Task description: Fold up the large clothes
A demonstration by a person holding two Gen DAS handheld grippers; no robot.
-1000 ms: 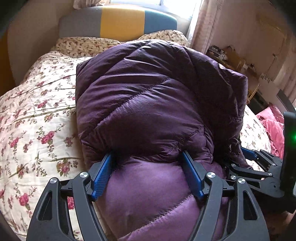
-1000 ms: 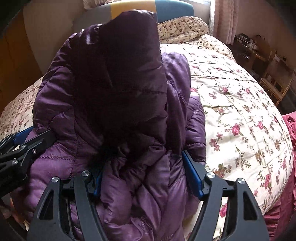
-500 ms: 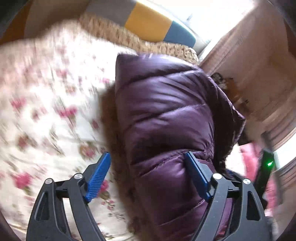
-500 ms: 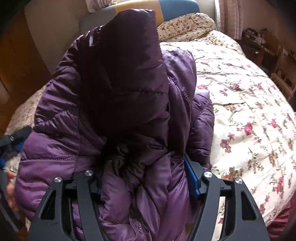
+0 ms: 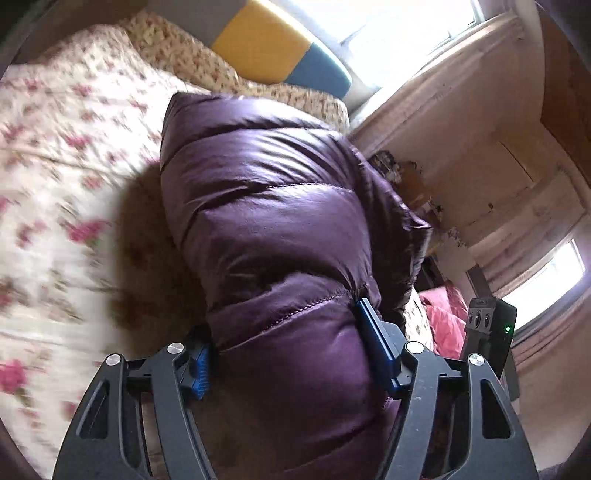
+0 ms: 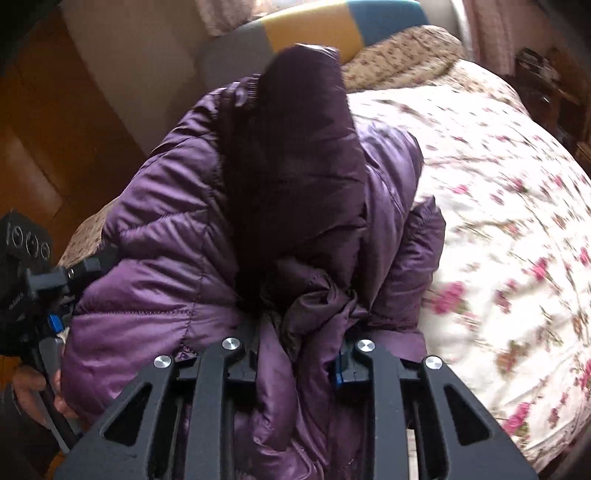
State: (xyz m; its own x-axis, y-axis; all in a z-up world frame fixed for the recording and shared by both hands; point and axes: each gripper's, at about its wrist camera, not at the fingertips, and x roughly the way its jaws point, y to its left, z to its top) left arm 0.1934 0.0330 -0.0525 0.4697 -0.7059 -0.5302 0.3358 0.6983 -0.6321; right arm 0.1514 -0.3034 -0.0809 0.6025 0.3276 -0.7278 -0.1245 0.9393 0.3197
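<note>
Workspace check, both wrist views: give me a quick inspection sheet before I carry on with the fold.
Surface: bed with floral bedspread, blurred in both views.
Job's things: purple puffer jacket bundled on the bed, bulky, not flat.
Clutter: pink fabric beyond the bed's edge.
Grippers: left hand-held gripper closing with a thick jacket fold between its blue pads; right hand-held gripper closing, pinching bunched jacket fabric.
Cables: nothing seen.
Surroundings: grey, yellow and blue headboard, bright window, wooden furniture, a person's hand on the left gripper's handle.
</note>
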